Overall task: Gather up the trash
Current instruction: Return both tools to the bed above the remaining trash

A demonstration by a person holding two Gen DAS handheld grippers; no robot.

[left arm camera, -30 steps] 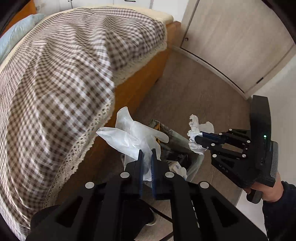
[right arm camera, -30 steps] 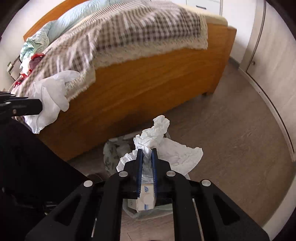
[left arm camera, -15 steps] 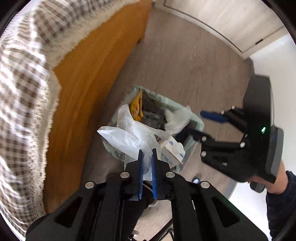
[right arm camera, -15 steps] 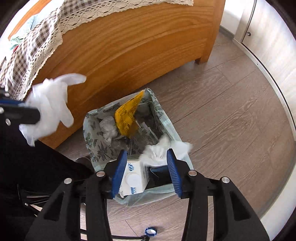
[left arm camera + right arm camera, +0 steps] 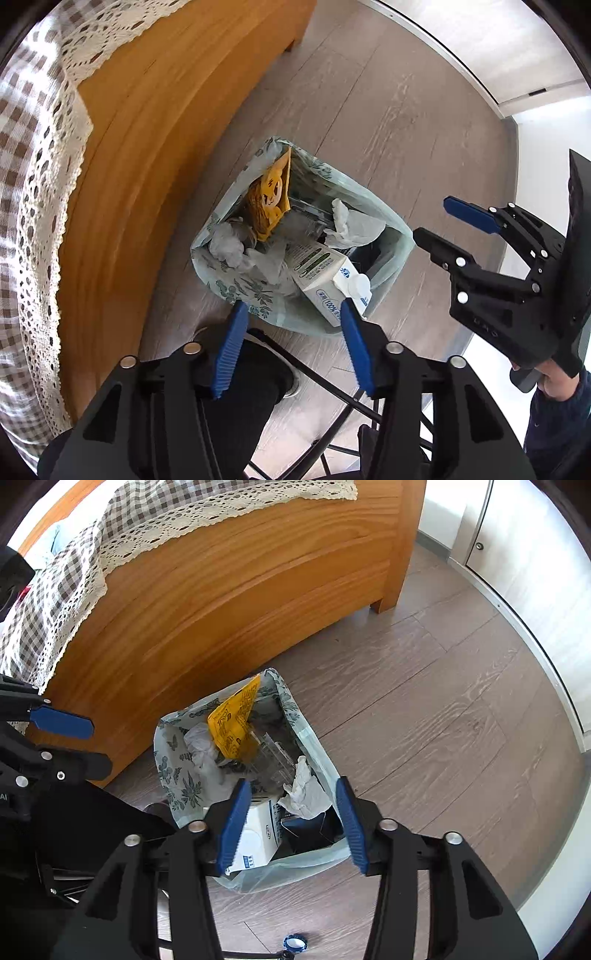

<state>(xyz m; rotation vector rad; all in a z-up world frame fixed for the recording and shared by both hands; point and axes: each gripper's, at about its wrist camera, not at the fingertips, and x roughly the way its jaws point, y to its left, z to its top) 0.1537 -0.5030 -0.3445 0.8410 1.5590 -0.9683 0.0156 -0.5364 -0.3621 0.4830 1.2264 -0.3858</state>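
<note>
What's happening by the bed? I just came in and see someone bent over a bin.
A person is collecting trash with a pair of tongs in each hand. Both the left tongs and right tongs hang open over the lined bin beside the bed, their jaws having just been opening, with nothing between them. The crumpled tissue and clear glove lie inside.

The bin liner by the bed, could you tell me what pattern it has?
The bin liner is pale green with dark leaf prints, clearest in the right wrist view.
</note>
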